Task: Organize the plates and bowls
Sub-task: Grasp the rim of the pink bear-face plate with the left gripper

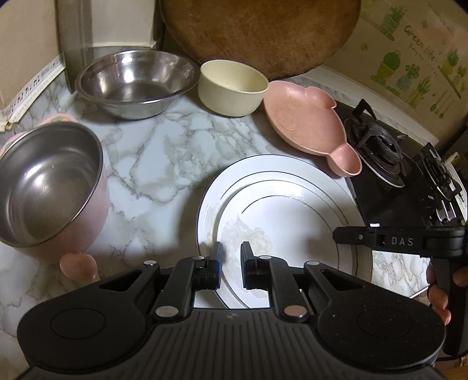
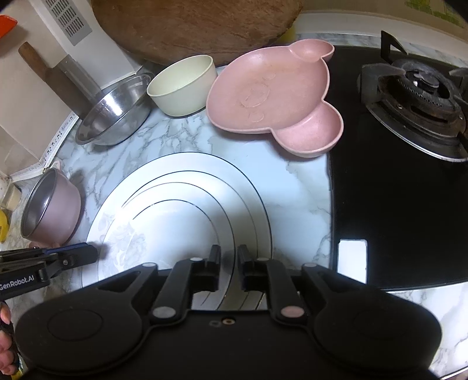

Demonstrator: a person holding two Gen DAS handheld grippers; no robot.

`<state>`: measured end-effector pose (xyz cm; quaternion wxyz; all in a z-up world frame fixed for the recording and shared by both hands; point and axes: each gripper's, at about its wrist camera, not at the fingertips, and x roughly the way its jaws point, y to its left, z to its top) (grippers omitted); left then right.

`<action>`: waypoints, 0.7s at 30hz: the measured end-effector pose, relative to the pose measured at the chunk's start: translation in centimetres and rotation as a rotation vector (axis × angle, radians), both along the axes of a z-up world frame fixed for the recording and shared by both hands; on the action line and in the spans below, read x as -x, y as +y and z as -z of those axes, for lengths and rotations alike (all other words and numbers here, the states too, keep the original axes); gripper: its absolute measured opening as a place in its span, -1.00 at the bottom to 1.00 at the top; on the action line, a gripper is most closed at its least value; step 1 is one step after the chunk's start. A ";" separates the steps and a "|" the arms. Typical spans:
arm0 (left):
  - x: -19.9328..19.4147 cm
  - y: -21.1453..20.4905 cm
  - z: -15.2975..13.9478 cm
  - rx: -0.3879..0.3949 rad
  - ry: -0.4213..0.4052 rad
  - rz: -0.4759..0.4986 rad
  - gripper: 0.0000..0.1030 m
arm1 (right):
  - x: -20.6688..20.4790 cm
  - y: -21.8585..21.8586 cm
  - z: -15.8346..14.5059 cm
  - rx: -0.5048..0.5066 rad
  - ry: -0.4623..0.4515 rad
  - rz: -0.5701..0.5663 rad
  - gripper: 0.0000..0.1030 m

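Stacked white plates (image 1: 280,210) (image 2: 181,210) with thin dark rings lie on the marble counter. My left gripper (image 1: 231,257) hovers over their near left edge, fingers a small gap apart, holding nothing. My right gripper (image 2: 228,258) hovers over their near right edge, also narrowly apart and empty. A pink animal-shaped divided plate (image 1: 310,125) (image 2: 272,99) rests partly on the stove edge. A cream bowl (image 1: 231,87) (image 2: 182,84), a steel bowl (image 1: 134,81) (image 2: 114,114) and a pink steel-lined pot (image 1: 49,190) (image 2: 49,207) stand around.
A black gas stove (image 1: 409,163) (image 2: 409,146) fills the right. A round wooden board (image 1: 263,35) (image 2: 199,26) leans on the back wall. A cleaver (image 2: 55,70) stands at the back left. The marble counter (image 1: 163,163) shows between the dishes.
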<state>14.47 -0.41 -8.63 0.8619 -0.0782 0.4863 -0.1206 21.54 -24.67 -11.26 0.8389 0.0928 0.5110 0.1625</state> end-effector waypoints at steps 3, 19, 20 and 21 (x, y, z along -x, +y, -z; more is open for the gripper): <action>0.2 -0.2 -0.6 -0.006 -0.027 0.015 -0.77 | 0.0 0.3 -0.4 0.015 -0.009 0.001 -0.51; -1.3 -1.4 -3.7 0.000 -0.168 0.045 0.42 | -1.2 -0.4 -4.7 0.041 -0.134 0.073 0.32; -1.5 -1.5 -4.0 0.006 -0.183 0.043 0.49 | -1.4 -0.5 -4.9 0.042 -0.142 0.082 0.35; -1.9 -1.7 -4.3 0.008 -0.190 0.046 0.48 | -1.6 -0.6 -5.1 0.042 -0.147 0.088 0.40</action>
